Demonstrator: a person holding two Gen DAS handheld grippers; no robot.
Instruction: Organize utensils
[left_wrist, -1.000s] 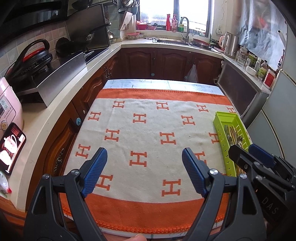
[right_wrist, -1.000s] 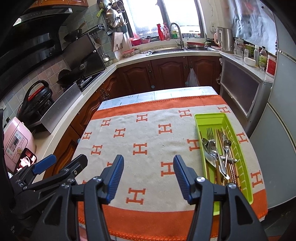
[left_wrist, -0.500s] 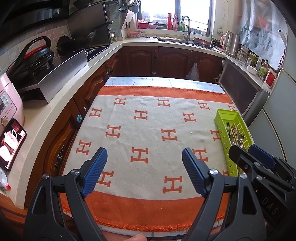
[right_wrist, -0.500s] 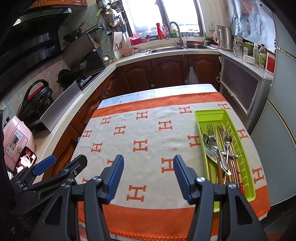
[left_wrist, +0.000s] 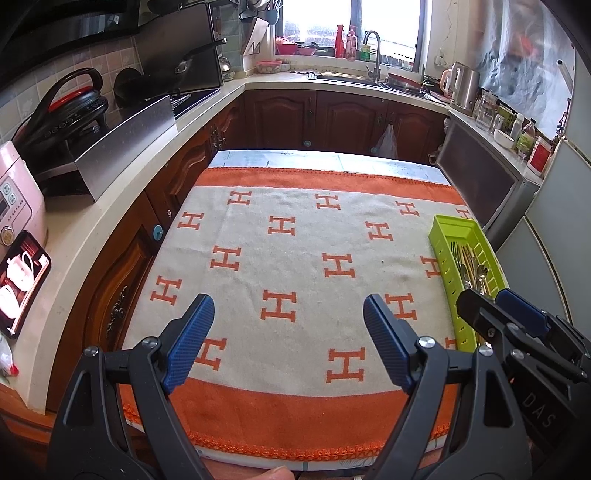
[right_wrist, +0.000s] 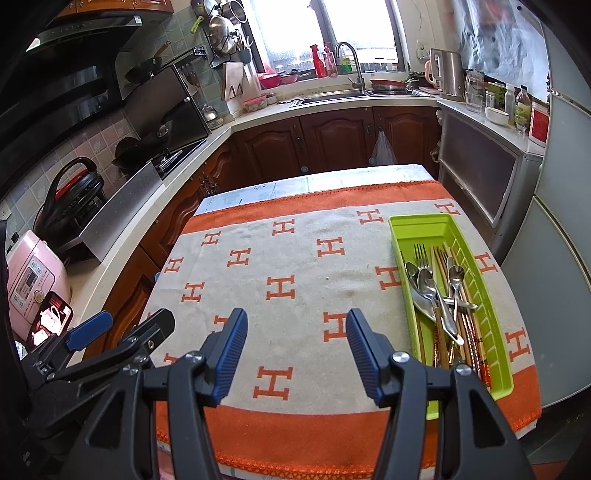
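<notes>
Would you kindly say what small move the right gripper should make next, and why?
Probably swing the right gripper rightward over the green tray: its jaws are open and empty above bare cloth, while the spoons, fork and chopsticks lie jumbled in that tray.

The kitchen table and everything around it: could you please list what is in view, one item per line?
Tray: one, lime green, right side of the table.
Cutlery: a mixed pile, silver spoons and a fork with wood-toned chopsticks, inside the tray.
Cloth: one, cream with orange H marks and orange border, covering the table.
Rice cooker: one, pink, left counter.
Kettle: one, steel, right counter.
Faucet: one, silver, under the window.
Left gripper: one, black with blue pads, open above the cloth's near edge.
Right gripper: one, black with blue pads, open, left of the tray.
</notes>
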